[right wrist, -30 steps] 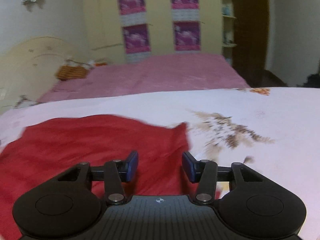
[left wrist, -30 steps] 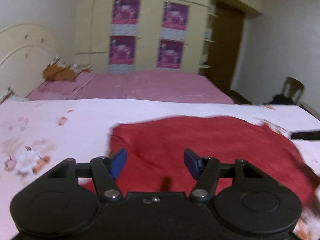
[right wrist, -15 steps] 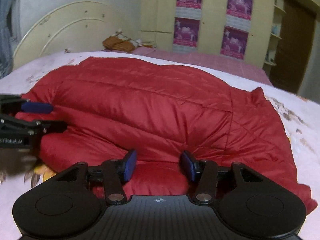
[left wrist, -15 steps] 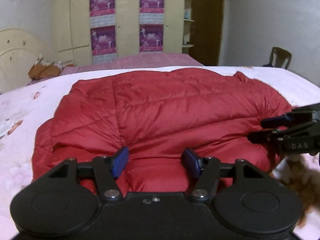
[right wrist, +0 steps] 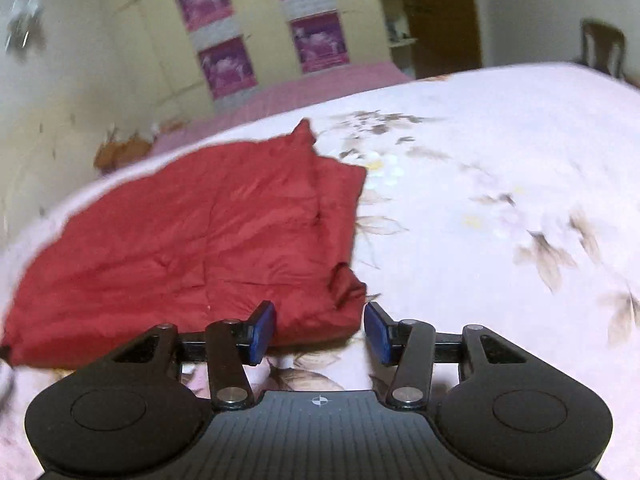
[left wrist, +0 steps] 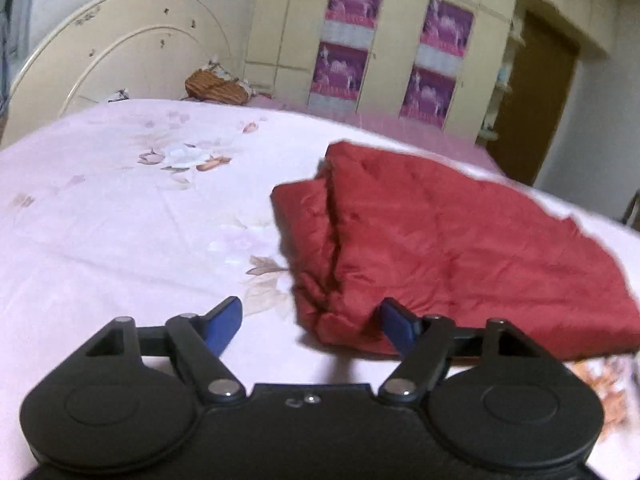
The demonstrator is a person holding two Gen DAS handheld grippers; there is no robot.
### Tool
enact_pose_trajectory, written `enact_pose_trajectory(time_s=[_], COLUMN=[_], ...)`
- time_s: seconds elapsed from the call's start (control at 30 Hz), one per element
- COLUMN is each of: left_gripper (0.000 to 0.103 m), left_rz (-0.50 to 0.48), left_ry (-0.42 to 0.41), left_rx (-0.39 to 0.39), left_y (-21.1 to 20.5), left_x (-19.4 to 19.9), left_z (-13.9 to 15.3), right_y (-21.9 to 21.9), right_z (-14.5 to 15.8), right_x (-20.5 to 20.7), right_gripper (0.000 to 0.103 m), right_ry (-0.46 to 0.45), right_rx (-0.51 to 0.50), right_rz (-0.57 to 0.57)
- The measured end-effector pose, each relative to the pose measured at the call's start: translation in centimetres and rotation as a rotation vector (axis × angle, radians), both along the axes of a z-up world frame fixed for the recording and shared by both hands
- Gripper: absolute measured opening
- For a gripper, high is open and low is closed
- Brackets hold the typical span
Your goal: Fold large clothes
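Red padded jacket [left wrist: 460,248] is laid folded on the floral bed sheet [left wrist: 120,220]. Left tongs [left wrist: 310,326] are spread wide at its near left corner, nothing gripped. Right tongs [right wrist: 320,330] are likewise spread wide, empty, at the near right corner.
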State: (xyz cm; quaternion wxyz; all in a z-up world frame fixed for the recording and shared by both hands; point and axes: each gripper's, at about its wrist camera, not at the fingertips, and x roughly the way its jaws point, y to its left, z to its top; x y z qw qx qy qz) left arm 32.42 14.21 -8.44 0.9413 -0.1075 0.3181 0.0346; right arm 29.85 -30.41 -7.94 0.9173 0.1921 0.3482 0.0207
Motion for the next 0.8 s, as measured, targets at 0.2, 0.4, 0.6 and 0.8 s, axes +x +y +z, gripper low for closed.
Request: enact_pose_trajectory(time_s=[0.2, 0.4, 0.6, 0.8], left_gripper=[0.062, 0.055, 0.028, 0.022], left_rz=[0.041, 0.128, 0.129, 0.129], left_ry=[0.023, -0.016, 0.005, 0.011], left_rx=[-0.476, -0.681, -0.616, -0.534], left_y=[0.6, 1.7, 1.5, 0.2], left_x=[0.7, 5.3, 9.2, 8.5], left_z=[-3.0, -5.7, -6.1, -4.1], right_y=[-2.4, -1.7, -1.5, -1.8], right_z=[-1.2, -2.8, -3.1, -1.5], right_x=[0.3, 3.9, 6.4, 5.8], right_gripper=[0.076, 0.072, 0.041, 0.020], right_ry=[0.017, 0.019, 0.022, -0.013], right_rx=[0.346, 0.441, 0.378, 0.334], right_rz=[-0.077, -0.118, -0.118, -0.062])
